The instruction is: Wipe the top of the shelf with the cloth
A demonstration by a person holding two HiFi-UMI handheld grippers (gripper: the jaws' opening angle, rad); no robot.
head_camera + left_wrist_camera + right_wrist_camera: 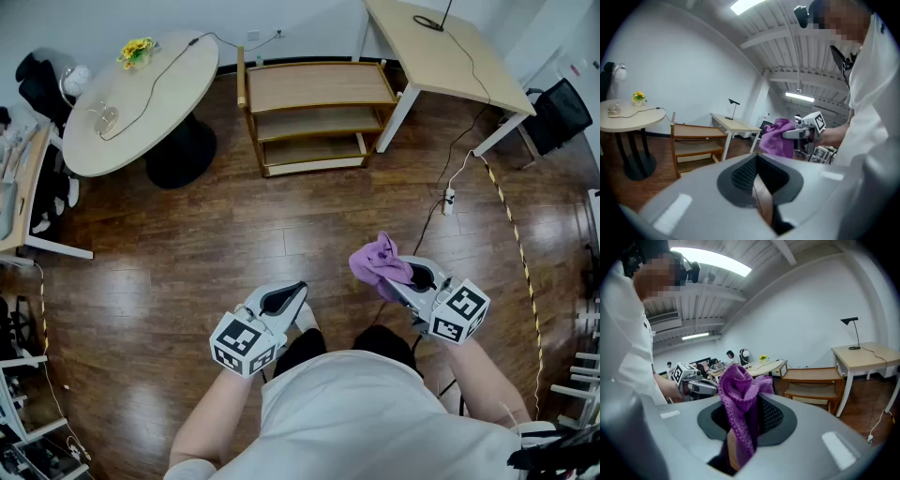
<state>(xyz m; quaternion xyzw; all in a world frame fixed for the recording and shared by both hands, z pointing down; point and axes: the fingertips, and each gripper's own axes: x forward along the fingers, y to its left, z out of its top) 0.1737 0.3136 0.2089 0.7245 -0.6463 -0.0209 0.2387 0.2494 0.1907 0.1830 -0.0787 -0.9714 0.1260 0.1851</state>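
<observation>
Wiping is not yet begun: the right gripper (405, 281) has its jaws pinching the cloth (378, 261) in the air, well apart from the shelf (319, 86), whose top is bare. The left gripper (289, 300) is empty, jaws pressed together. A round worktop (141, 103) and a long worktop (441, 56) flank the shelf; only floor (234, 244) lies between, with a cable (469, 164) to the right

The wooden floor (234, 244) carries a three-tier shelf (319, 86), a round table (178, 84) and a desk (441, 61).
</observation>
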